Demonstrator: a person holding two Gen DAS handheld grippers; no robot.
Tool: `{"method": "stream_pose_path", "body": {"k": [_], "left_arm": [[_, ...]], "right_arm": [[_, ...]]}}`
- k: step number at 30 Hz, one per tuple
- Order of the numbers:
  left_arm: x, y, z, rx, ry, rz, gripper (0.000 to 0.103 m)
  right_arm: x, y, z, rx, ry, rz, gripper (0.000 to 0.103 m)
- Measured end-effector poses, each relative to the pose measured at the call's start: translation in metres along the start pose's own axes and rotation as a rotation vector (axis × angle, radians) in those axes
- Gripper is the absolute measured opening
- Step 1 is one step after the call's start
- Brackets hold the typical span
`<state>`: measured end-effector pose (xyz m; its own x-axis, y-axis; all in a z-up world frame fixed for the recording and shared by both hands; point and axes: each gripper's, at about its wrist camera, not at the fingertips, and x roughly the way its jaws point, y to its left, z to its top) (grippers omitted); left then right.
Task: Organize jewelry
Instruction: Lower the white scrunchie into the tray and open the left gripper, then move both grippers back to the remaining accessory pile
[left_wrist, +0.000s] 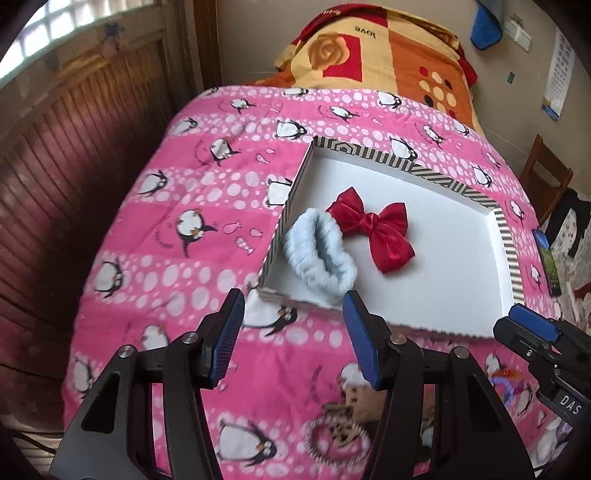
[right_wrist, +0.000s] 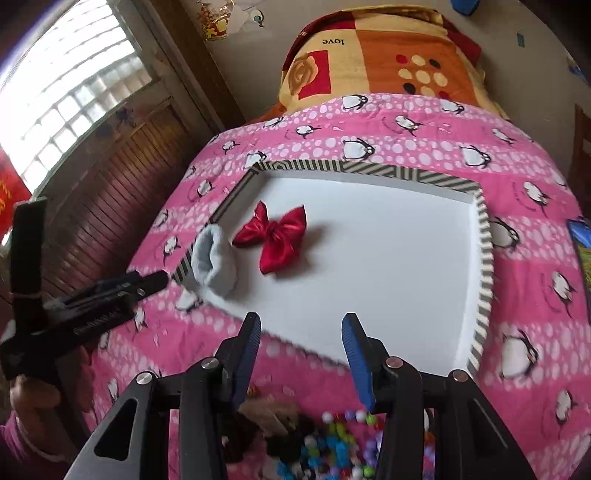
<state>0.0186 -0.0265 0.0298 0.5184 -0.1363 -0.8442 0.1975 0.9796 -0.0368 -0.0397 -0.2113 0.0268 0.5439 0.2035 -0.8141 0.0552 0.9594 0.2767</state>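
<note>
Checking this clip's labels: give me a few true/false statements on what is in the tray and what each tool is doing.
1. The red bow lies inside the striped tray. True.
2. The light blue scrunchie lies on the blanket outside the tray. False: it sits in the tray's corner, against the wall.
3. The left tool grips the scrunchie. False: its jaws are open with nothing between them.
4. The right tool is open and empty. True.
5. The bow and scrunchie lie close together. True.
</note>
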Motion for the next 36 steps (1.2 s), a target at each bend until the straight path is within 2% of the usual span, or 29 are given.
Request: {"method": "stream_pose_path", "body": {"k": [8, 13, 18, 20, 21, 30, 36], "left_arm": [[-0.024, 0.002, -0.021, 0.014, -0.035, 0.015, 0.055], [-0.032, 0.002, -0.035, 0.006, -0.030, 0.005, 0.055], [-0.032, -0.005, -0.051, 0.019, -0.001, -0.008, 0.055], [-0.032, -0.006, -0.058, 0.024, 0.013, -0.018, 0.055], [-0.031, -0.007, -0.060, 0.022, 0.018, -0.026, 0.055], [-0.024, 0.001, -0.074, -0.034, 0.084, -0.081, 0.055], [-0.025, 0.005, -0.075, -0.053, 0.094, -0.089, 0.055]], "right_arm": [[-0.015, 0.003, -0.028, 0.006, 0.004, -0.020, 0.044], [-0.025, 0.009, -0.040, -0.032, 0.004, -0.085, 0.044], [-0.034, 0.011, -0.051, -0.056, 0.005, -0.111, 0.046], [-0.036, 0.010, -0.055, -0.061, 0.010, -0.127, 0.057], [-0.037, 0.010, -0.057, -0.064, 0.015, -0.137, 0.059], [-0.047, 0.003, -0.069, -0.091, 0.032, -0.221, 0.059], [-0.048, -0.004, -0.073, -0.133, 0.056, -0.328, 0.059]]}}
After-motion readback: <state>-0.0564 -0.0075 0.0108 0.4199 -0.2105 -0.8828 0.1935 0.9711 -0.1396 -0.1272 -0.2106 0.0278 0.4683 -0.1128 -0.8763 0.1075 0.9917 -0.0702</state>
